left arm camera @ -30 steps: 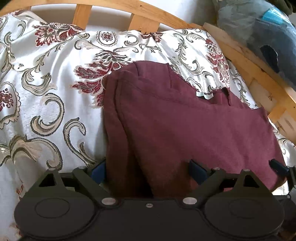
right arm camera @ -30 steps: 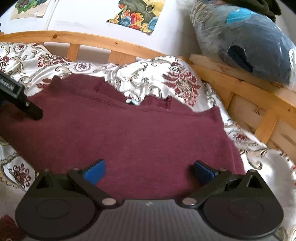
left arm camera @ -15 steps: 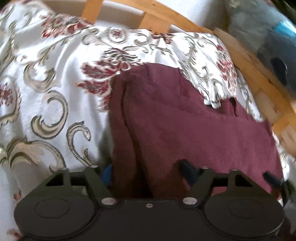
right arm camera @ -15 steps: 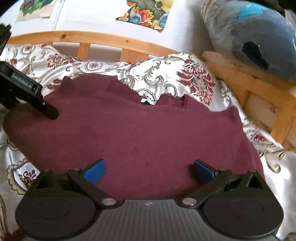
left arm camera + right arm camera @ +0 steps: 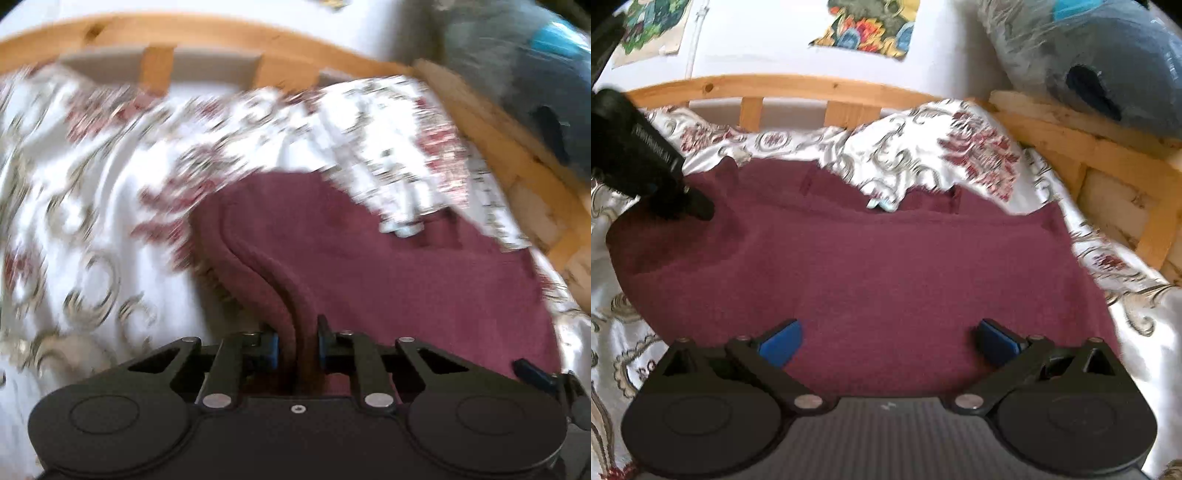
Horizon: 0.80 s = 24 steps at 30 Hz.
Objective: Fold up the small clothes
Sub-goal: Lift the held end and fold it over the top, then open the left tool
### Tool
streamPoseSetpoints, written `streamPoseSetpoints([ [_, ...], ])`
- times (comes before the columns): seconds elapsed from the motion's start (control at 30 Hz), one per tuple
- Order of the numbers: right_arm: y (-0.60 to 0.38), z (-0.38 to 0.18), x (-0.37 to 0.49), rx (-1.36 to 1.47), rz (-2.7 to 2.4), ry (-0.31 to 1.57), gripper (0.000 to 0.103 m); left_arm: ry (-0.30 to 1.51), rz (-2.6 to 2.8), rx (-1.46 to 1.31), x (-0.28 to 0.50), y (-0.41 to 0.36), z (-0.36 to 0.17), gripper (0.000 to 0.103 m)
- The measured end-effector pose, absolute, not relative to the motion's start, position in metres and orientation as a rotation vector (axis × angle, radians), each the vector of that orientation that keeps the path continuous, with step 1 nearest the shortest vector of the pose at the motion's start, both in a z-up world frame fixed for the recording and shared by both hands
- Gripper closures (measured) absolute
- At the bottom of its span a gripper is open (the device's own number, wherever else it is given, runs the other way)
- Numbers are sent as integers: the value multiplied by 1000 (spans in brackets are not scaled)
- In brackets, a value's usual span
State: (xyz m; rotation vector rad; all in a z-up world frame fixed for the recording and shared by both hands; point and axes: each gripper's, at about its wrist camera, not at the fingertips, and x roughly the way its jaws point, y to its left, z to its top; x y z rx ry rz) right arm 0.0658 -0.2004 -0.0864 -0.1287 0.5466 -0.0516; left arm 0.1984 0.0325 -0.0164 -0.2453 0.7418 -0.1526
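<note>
A maroon garment (image 5: 886,266) lies spread on the floral bedspread (image 5: 916,155); it also shows in the left wrist view (image 5: 406,280). My left gripper (image 5: 297,341) is shut on a raised fold at the garment's left edge; it shows as a black body at the left of the right wrist view (image 5: 646,162). My right gripper (image 5: 886,338) is open, its blue pads (image 5: 781,341) spread over the garment's near edge, holding nothing. One of its fingertips shows at the lower right of the left wrist view (image 5: 532,371).
A wooden bed rail (image 5: 798,88) runs along the back and down the right side (image 5: 1108,155). A plastic-wrapped blue-grey bundle (image 5: 1108,62) rests on the rail at the upper right. Pictures (image 5: 871,26) hang on the white wall behind.
My left gripper has closed on the garment's left fold and swung, blurring its view. My right gripper stays open and has edged forward over the garment.
</note>
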Motion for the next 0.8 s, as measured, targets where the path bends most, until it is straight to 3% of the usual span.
streamPoseSetpoints([
  [0.37, -219, -71, 24, -175, -132, 485, 0, 630, -373, -43, 204, -77, 58, 86],
  [0.6, -234, -71, 11, -185, -150, 514, 0, 669, -500, 147, 206, -175, 42, 87],
  [0.8, -251, -84, 4, -93, -109, 571, 0, 720, -558, 212, 199, -201, 13, 86],
])
